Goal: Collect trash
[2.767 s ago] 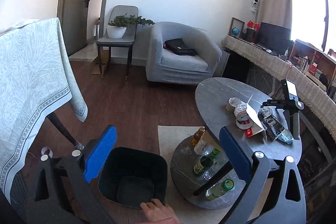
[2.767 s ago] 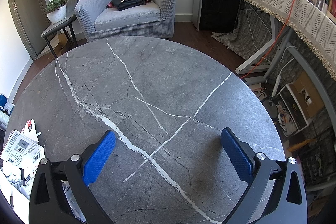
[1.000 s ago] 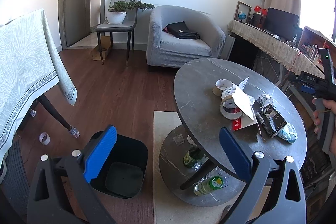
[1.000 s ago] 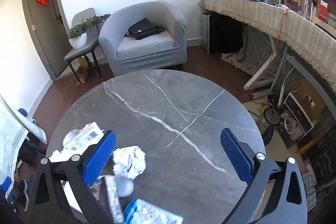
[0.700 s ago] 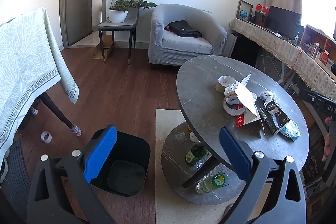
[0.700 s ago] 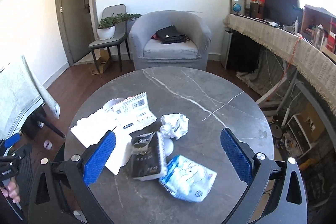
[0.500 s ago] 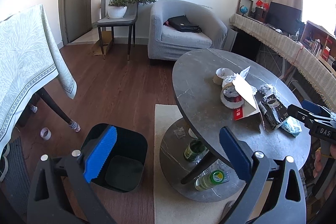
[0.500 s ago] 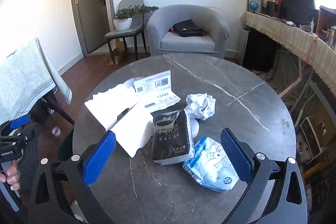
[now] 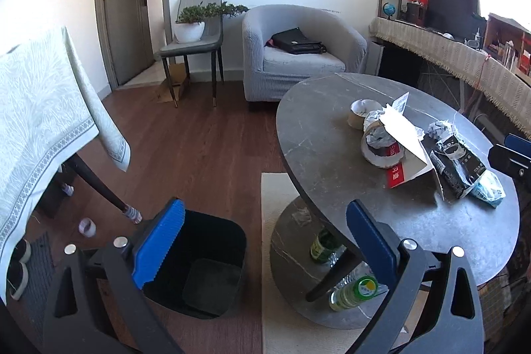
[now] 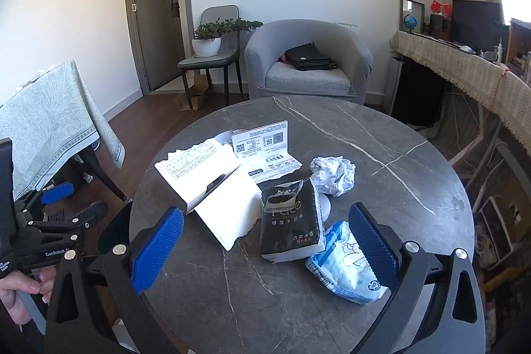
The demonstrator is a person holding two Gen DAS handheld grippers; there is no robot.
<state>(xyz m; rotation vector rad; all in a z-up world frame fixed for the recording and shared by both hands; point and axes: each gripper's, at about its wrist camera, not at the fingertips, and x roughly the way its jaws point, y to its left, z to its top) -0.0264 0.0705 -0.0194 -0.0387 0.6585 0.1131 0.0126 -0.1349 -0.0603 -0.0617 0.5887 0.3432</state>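
Trash on the round worktop [image 10: 381, 155]: blue wipes pack [image 10: 345, 264], near right, soft, light, slippery film, pinch mid-body; right gripper [image 10: 265, 249] jaws spread, empty; left gripper [image 9: 265, 241] likewise, over bin [image 9: 199, 261].

A grey armchair [image 10: 308, 62] holds a black bag [image 10: 308, 56]; left of it, 1 chair [image 10: 212, 55] bears a potted plant [image 10: 209, 37].

On the round grey worktop [image 10: 381, 161] lies a cluster of trash: torn white cardboard [image 10: 212, 175], a crumpled paper ball [image 10: 333, 175], a black tissue pack [image 10: 290, 221] and a blue-white wrapper [image 10: 345, 267]. An open black bin [image 9: 199, 264] stands on the floor beside it.
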